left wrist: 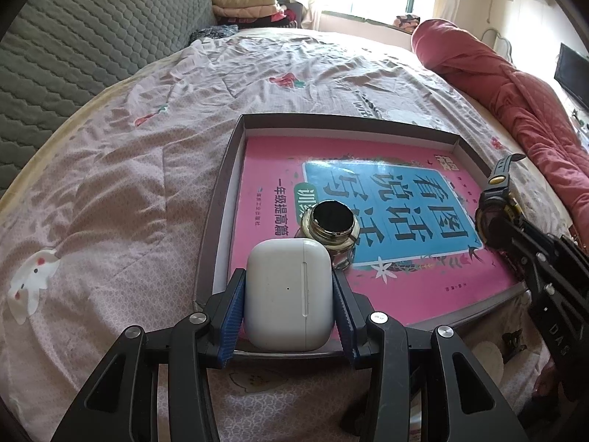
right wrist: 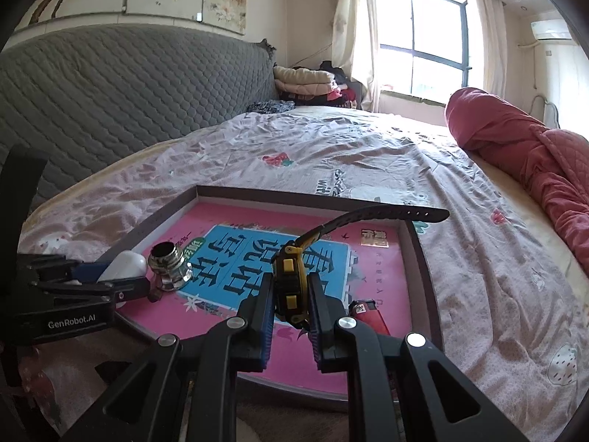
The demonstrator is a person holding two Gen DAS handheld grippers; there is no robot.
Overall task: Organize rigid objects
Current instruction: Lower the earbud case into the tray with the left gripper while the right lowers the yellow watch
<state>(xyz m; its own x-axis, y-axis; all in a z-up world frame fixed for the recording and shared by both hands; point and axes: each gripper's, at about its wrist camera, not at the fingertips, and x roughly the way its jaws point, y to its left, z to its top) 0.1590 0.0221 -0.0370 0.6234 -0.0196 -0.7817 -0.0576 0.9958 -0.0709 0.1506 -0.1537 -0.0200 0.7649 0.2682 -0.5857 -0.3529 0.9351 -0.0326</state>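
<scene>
My left gripper [left wrist: 289, 287] is shut on a white earbuds case [left wrist: 289, 287], held upright over the near left corner of a shallow brown tray [left wrist: 217, 202] that lies on the bed. A pink book [left wrist: 405, 287] fills the tray floor. Just beyond the case stands a small glass jar [left wrist: 333, 230] with a dark mouth. My right gripper [right wrist: 291, 296] is shut on a black and yellow watch [right wrist: 291, 280], its strap [right wrist: 386, 217] sticking up and to the right over the tray [right wrist: 423, 269]. A red lighter [right wrist: 370, 315] lies on the book [right wrist: 368, 269] beside the right fingers. The case [right wrist: 123, 265] and jar [right wrist: 171, 267] show at left.
The tray rests on a rumpled pink bedsheet [left wrist: 129, 184]. A grey quilted headboard [left wrist: 92, 37] runs along the left, a rolled red quilt [left wrist: 497, 84] lies along the right edge, and folded blankets [left wrist: 246, 3] are stacked by the window.
</scene>
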